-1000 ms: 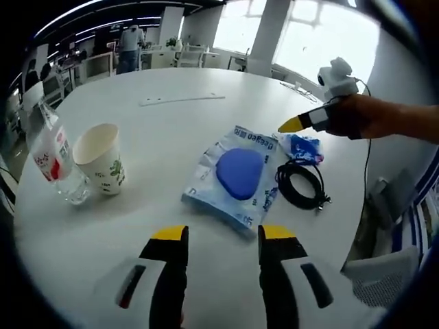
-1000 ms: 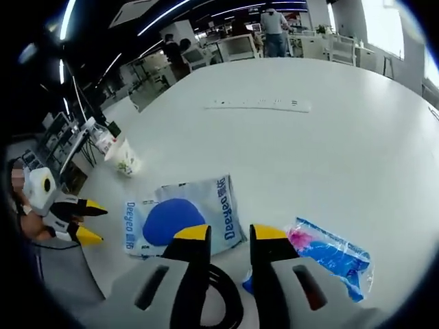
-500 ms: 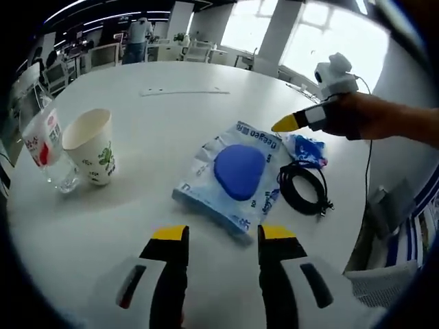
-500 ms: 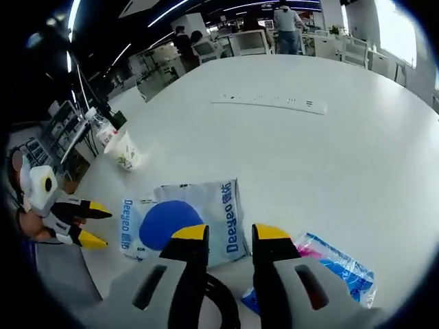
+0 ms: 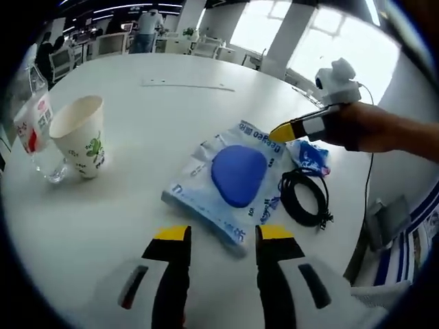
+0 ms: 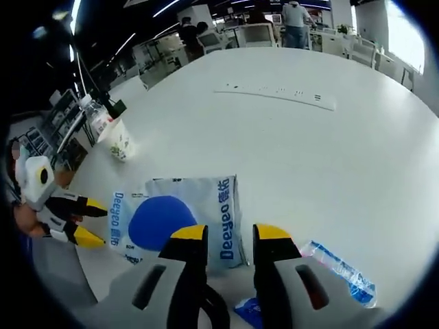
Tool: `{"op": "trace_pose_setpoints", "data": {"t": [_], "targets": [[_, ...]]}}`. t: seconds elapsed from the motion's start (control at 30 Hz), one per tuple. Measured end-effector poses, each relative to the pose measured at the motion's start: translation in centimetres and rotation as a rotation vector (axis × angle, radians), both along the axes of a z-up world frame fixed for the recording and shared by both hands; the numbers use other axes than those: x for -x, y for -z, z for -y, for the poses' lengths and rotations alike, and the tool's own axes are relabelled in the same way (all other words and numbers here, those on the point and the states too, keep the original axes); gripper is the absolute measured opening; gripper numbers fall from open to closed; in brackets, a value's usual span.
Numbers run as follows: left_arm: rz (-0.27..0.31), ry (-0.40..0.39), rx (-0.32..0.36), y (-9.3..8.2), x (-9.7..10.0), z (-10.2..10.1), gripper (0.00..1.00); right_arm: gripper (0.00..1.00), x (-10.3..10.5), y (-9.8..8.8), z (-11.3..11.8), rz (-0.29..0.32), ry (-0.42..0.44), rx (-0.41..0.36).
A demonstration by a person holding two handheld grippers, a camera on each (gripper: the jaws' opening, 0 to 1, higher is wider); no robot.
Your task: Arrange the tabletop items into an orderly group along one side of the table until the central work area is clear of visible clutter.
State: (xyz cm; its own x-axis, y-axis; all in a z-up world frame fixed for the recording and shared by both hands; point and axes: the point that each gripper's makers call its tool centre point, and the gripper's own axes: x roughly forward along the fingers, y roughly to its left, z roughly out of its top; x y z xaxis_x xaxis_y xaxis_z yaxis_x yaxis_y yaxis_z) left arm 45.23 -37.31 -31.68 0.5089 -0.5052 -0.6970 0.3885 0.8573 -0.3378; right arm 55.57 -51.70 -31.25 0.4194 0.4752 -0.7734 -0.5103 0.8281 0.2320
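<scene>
The left gripper (image 5: pixel 214 236) and right gripper (image 6: pixel 221 236) both hover with jaws apart, empty, beside the blue packet (image 5: pixel 232 179). Best to pinch the packet's near edge low. Slide it toward the paper cup (image 5: pixel 77 135).

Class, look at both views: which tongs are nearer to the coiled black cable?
Right. The right tongs hover just beyond the black cable, near the blue wrapper. The left tongs sit farther off, across the corner of the blue-and-white packet.
</scene>
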Motion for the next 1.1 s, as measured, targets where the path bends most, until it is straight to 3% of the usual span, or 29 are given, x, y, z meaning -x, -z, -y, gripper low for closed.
{"op": "trace_pose_setpoints", "data": {"t": [0.17, 0.5, 0.6, 0.83, 1.1], "targets": [[-0.001, 0.007, -0.002, 0.0, -0.1, 0.9, 0.35, 0.22, 0.2, 0.9, 0.1, -0.017, -0.020, 0.017], [-0.040, -0.024, 0.011, 1.0, -0.1, 1.4, 0.31, 0.09, -0.2, 1.6, 0.7, -0.010, -0.058, 0.064], [-0.044, -0.031, 0.008, 1.0, -0.3, 1.4, 0.23, 0.00, -0.2, 1.5, 0.6, -0.010, -0.068, 0.055], [-0.032, -0.034, -0.027, 1.2, -0.7, 0.8, 0.05, 0.00, -0.1, 1.5, 0.1, -0.013, -0.066, 0.040], [-0.005, -0.045, -0.040, 0.7, -1.2, 0.1, 0.00, 0.00, 0.4, 1.0, -0.1, -0.022, -0.035, 0.008]]}}
